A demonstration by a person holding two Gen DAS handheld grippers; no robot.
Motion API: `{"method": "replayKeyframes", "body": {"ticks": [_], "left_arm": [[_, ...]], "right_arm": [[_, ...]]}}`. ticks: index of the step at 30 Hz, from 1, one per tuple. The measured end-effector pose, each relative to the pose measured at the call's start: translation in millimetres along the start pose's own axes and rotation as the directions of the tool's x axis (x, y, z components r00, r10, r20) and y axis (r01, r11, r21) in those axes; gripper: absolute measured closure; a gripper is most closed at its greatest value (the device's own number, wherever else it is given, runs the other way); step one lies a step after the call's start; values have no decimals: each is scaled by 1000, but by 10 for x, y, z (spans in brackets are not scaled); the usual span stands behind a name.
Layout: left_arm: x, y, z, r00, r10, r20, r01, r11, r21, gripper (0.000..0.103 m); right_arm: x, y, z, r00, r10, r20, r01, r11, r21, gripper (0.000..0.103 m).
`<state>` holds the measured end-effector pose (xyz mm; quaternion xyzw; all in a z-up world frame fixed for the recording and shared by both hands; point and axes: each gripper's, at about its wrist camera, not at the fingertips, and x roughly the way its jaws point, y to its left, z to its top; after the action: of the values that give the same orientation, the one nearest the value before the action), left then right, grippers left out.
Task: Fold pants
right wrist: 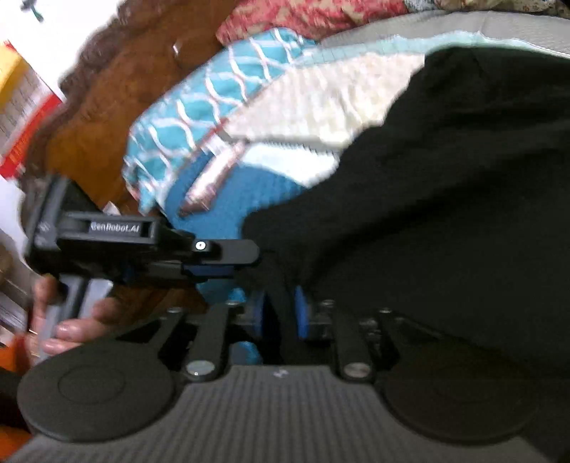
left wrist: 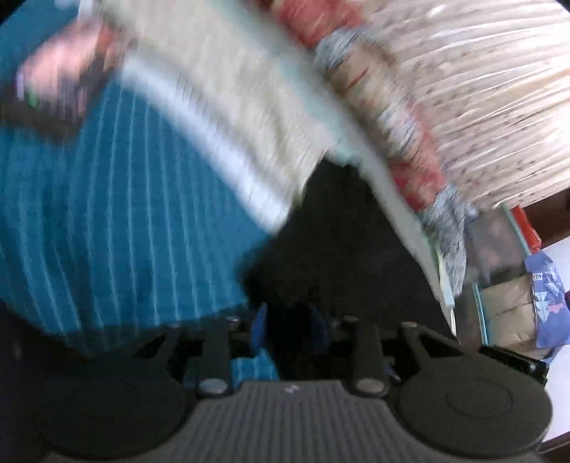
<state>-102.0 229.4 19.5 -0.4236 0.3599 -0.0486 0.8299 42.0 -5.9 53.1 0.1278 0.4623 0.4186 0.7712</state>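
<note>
Domestic bedroom: teal wave-patterned bedspread [left wrist: 107,213], cream blanket [left wrist: 231,107] and floral quilt [right wrist: 310,14] ahead of the tool.

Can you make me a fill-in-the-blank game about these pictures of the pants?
1. The pants are the color ____.
2. The right gripper has ____ pads pinching the pants.
3. The left gripper is shut on the ____.
4. The blanket under the pants is blue with thin ____ stripes.

Missing words: black; blue; pants; white
</note>
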Motion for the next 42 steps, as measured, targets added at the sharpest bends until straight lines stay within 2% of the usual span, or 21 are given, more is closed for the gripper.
{"method": "replayKeyframes", "body": {"ticks": [1, 3, 6, 8, 15, 20, 21, 22, 23, 25, 27, 29, 30, 31, 32, 33, 35, 36, 37, 40, 42], "left_arm": [[-109, -59, 60, 999, 3, 49, -5, 999, 41, 62], [-210, -157, 197, 995, -3, 97, -5, 996, 86, 60], [-126, -312, 513, 994, 7, 113, -23, 990, 140, 60], [83, -473, 695, 994, 4, 112, -28, 976, 215, 54], [1185, -958, 1124, 986, 125, 111, -162, 881, 445, 49], [1795, -1221, 1090, 983, 151, 101, -182, 812, 555, 22], [1905, -1262, 1058, 983, 157, 97, -183, 794, 580, 22], [2028, -1322, 1012, 982, 168, 89, -187, 770, 610, 25], [2121, -1357, 965, 980, 181, 81, -191, 751, 631, 49], [2328, -1434, 824, 959, 269, 85, -249, 667, 702, 91], [2328, -1462, 763, 944, 283, 170, -315, 618, 720, 92], [2223, -1459, 833, 899, 293, 326, -438, 584, 683, 93], [2226, -1419, 905, 882, 317, 350, -472, 595, 651, 93], [2256, -1345, 1003, 877, 347, 332, -480, 628, 612, 94], [2275, -1311, 1042, 878, 360, 314, -478, 646, 596, 94], [2279, -1328, 1027, 877, 362, 316, -480, 636, 604, 93], [2264, -1449, 904, 874, 354, 332, -484, 576, 659, 87], [2222, -1510, 851, 880, 341, 331, -473, 559, 681, 86], [2140, -1555, 799, 890, 320, 325, -454, 558, 695, 81], [1838, -1631, 750, 916, 232, 326, -399, 606, 689, 67], [1699, -1644, 740, 923, 206, 324, -380, 619, 687, 65]], "right_arm": [[-119, -15, 28, 999, -10, 38, 10, 1000, -2, 66], [-327, -88, 62, 993, -45, 107, 44, 999, 14, 65], [-532, -276, 66, 977, -114, 180, 101, 992, 76, 65], [-593, -434, 90, 967, -164, 196, 139, 981, 136, 65], [-506, -688, 62, 965, -205, 161, 168, 961, 219, 65], [-499, -847, -52, 970, -220, 106, 187, 949, 254, 65], [-535, -884, -78, 970, -222, 95, 191, 946, 263, 65], [-540, -930, -95, 971, -225, 85, 194, 941, 276, 65], [-523, -963, -98, 971, -226, 79, 195, 938, 288, 65], [-492, -1008, -99, 973, -219, 76, 186, 933, 309, 67], [-505, -1026, -112, 974, -212, 79, 177, 932, 316, 68], [-510, -1029, -116, 974, -211, 81, 175, 932, 319, 69], [-506, -1036, -119, 974, -209, 82, 172, 930, 325, 70], [-499, -1045, -121, 975, -208, 82, 170, 928, 332, 70], [-496, -1048, -118, 975, -207, 82, 168, 926, 338, 70], [-504, -1050, -123, 975, -207, 82, 168, 926, 337, 70], [-499, -1016, -112, 974, -212, 79, 176, 928, 327, 69], [-519, -1008, -115, 974, -213, 80, 177, 931, 319, 68], [-550, -988, -111, 973, -215, 88, 178, 934, 311, 68], [-697, -941, -56, 965, -218, 143, 167, 938, 303, 65], [-837, -957, -29, 955, -242, 174, 181, 934, 307, 65]]}}
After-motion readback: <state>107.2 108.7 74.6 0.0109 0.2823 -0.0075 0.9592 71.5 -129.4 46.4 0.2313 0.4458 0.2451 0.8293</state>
